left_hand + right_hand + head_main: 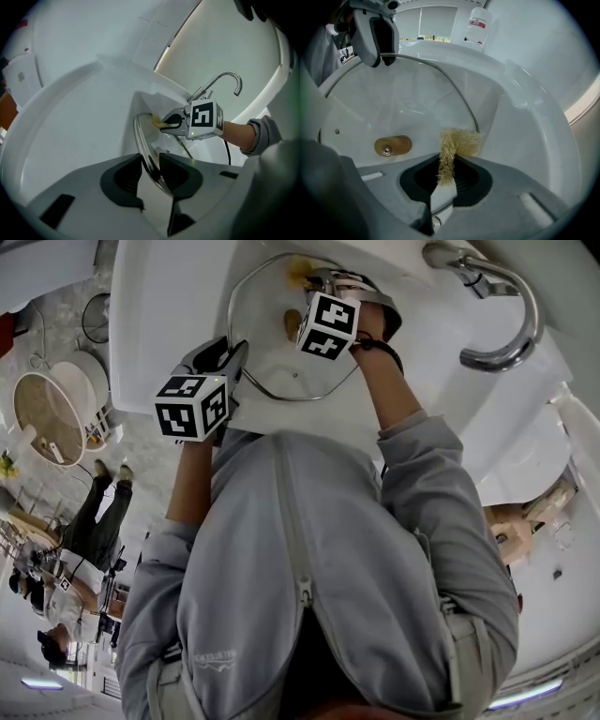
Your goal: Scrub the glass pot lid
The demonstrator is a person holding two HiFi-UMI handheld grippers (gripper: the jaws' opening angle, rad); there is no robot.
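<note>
Lid (272, 367) of glass is sitting inside the white sink (169, 296), standing on edge rather than lying flat, its wooden knob (393, 145) facing your right gripper (447, 173). You are clamping its metal rim with your left gripper (151, 171), both pads pressing on the rim. Your right gripper is pinching a yellowish fibrous scrub pad (454, 145), and the pad is touching the lid close to its rim.

Faucet (497, 306) is arching over the basin on your right side, apart from the lid and both tools. Your grey jacket is filling the lower half of the head view, and the two marker cubes are covering much of the grips there.

The left gripper view is showing the lid edge-on, as a thin line running between its jaws. The right gripper view is showing the broad glass face, the knob, and a white bottle (477, 23) standing on the ledge behind the sink.
</note>
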